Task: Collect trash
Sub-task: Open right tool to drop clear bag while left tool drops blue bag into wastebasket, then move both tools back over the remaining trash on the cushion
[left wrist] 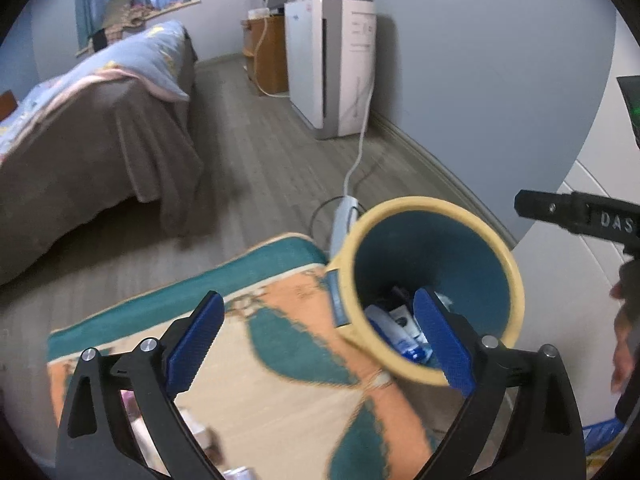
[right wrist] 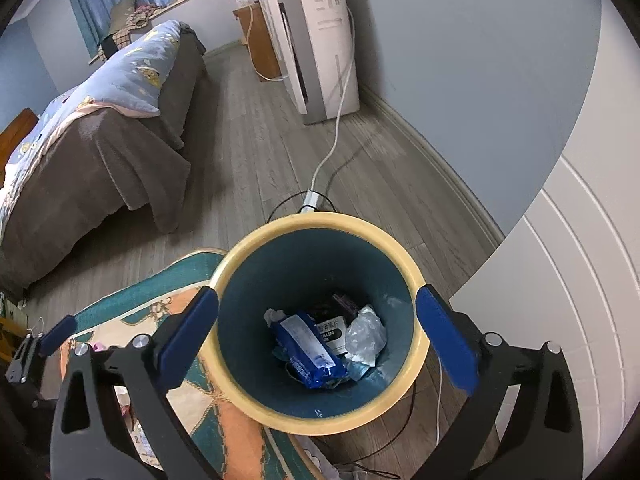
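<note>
A teal trash bin with a cream rim [right wrist: 256,412] stands at the rug's edge; it also shows in the left wrist view [left wrist: 516,280]. Inside lie a blue wrapper [right wrist: 310,350], a crumpled clear plastic bag [right wrist: 366,336] and a dark box [right wrist: 344,304]. My right gripper [right wrist: 318,342] is open and empty, directly above the bin's mouth. My left gripper [left wrist: 320,340] is open and empty, over the rug just left of the bin. Small pale items [left wrist: 196,432] lie on the rug between the left fingers, blurred.
An orange and teal rug [left wrist: 280,380] covers the near floor. A bed with brown cover [right wrist: 100,160] is at left. A white appliance [right wrist: 320,40] stands against the far wall, its cable and power strip [right wrist: 312,200] on the floor behind the bin. A white door [right wrist: 560,280] is at right.
</note>
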Tool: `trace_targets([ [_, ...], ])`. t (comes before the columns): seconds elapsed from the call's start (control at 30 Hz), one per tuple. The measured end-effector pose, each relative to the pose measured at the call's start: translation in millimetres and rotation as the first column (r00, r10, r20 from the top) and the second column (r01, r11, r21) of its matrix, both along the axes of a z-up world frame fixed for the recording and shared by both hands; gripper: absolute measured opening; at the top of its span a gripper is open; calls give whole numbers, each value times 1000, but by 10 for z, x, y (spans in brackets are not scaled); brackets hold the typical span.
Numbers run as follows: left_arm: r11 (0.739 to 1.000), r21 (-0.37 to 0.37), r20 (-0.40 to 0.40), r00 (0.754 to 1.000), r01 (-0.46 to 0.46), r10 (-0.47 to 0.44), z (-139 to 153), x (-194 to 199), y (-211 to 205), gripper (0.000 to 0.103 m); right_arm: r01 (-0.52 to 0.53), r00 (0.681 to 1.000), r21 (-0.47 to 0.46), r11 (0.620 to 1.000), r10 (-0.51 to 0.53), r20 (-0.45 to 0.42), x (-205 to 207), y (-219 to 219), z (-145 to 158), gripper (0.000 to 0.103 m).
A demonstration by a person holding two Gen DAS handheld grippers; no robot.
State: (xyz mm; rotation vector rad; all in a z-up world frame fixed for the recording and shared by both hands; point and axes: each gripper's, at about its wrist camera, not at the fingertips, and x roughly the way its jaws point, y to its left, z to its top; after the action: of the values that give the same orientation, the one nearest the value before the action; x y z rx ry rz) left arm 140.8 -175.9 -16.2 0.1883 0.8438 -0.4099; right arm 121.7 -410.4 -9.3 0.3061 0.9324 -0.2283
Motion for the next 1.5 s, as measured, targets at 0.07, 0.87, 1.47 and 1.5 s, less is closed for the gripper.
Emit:
trace_targets([
  [0.07,1000,5,17,1000,-8,8,102,-86,161,95,-14,1000,-16,1000,14,12,-47,94,70,97],
  [0.87,965,4,101,960,-264,262,546,-1330,2407,97,-231,972,-88,969,234,17,-725,1920,175,97],
  [1.47,945,143,87,955,-293,283,113,-1135,2942,98,-346,926,-36,938,334,-175,-477,2865,-677,97],
  [1.5,945,147,87,955,-292,282,100,-1118,2963,98,-348,924,-32,937,337,-179,-438,2901,-705,97],
])
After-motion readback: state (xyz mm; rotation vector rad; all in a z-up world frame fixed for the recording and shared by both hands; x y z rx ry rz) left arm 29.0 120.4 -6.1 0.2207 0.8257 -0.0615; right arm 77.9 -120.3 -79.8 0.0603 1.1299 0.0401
